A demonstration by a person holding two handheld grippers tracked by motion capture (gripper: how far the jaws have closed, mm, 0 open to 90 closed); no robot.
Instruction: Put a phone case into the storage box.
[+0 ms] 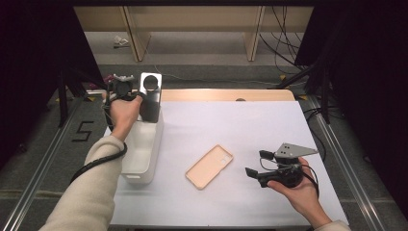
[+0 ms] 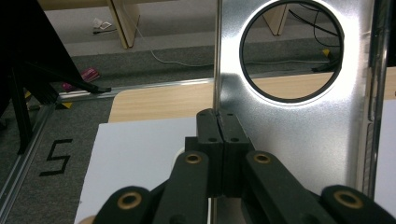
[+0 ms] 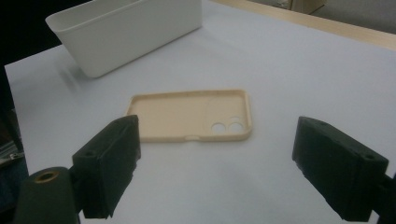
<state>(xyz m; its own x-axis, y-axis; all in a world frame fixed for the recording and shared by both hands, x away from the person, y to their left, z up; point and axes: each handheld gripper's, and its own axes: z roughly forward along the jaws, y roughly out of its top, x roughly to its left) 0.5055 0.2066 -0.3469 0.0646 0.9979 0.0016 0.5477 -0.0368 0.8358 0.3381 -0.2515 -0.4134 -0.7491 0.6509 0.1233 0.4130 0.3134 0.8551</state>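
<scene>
Table (image 1: 269, 130): white top under both grippers, a bare wooden strip along its far edge.
Bin (image 1: 139, 149): long white tub directly below the left gripper's jaws; in the right gripper view it lies well beyond the jaws, up and left.
Metal plate (image 2: 299, 121): shiny sheet with a round hole, standing upright over the bin's far end; its thin left edge sits between the left jaws.
Phone case (image 3: 191, 115): beige, open side up, flat on the table just ahead of the right jaws and between their lines, untouched.
Left gripper (image 2: 217, 116): jaws pressed together, clamped on the plate's edge.
Right gripper (image 3: 215, 163): jaws wide apart, nothing between them, held low near the table.
</scene>
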